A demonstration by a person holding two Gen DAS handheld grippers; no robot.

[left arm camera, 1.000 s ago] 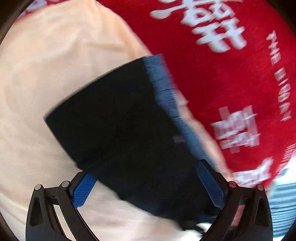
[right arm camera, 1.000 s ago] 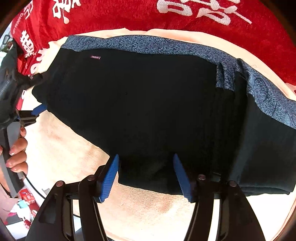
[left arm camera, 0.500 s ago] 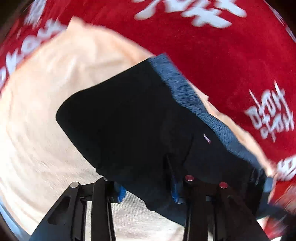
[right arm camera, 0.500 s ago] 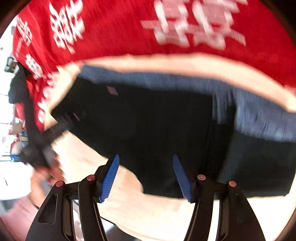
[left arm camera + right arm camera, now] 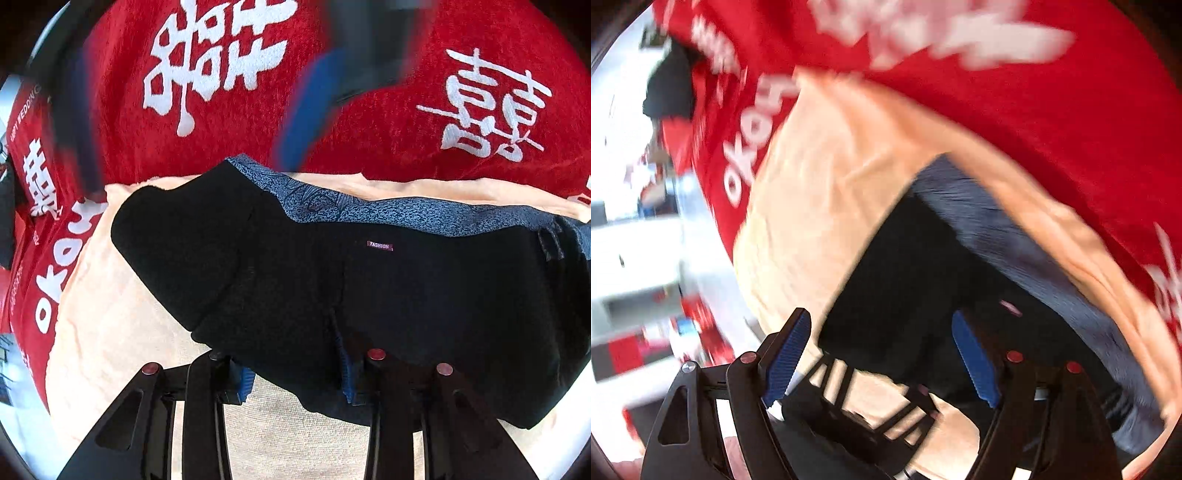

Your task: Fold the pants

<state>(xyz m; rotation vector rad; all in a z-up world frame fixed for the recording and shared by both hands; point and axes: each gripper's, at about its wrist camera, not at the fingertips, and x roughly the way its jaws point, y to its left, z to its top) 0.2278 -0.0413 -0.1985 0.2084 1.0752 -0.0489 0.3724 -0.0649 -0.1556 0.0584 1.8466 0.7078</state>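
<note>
Five items, by size.

1. Red cloth (image 5: 388, 122): covers the whole surface and is printed with large white characters. It reaches every edge of the left wrist view.

2. Towel (image 5: 110, 332): peach and slightly rumpled, spread flat on the cloth. Its far edge runs just short of the white characters, and its left edge lies over more white print.

3. Pants (image 5: 424, 295): black, lying on the towel and wholly inside its edges. The layers are folded over one another. The rounded left end lies toward the towel's left edge. The near edge is gathered up at the left tool.
   - Waistband (image 5: 406, 216): blue-grey and patterned, along the side of the pants nearest the towel's far edge.
   - Label (image 5: 379, 245): small and dark pink, reading "FASHION", just below the waistband.

4. Left tool (image 5: 295, 380): black fingers with blue pads. Its jaws have just been closing and are now clamped on the near edge of the pants. Black fabric drapes over both fingers and hides most of the pads.

5. Right tool (image 5: 879, 328): the same make, seen in a blurred view. Its jaws have just been opening and now stand apart with both blue pads bare. Between the fingers are one end of the pants and the towel, neither pressed by a pad. The left tool's black frame sits low between the fingers.
</note>
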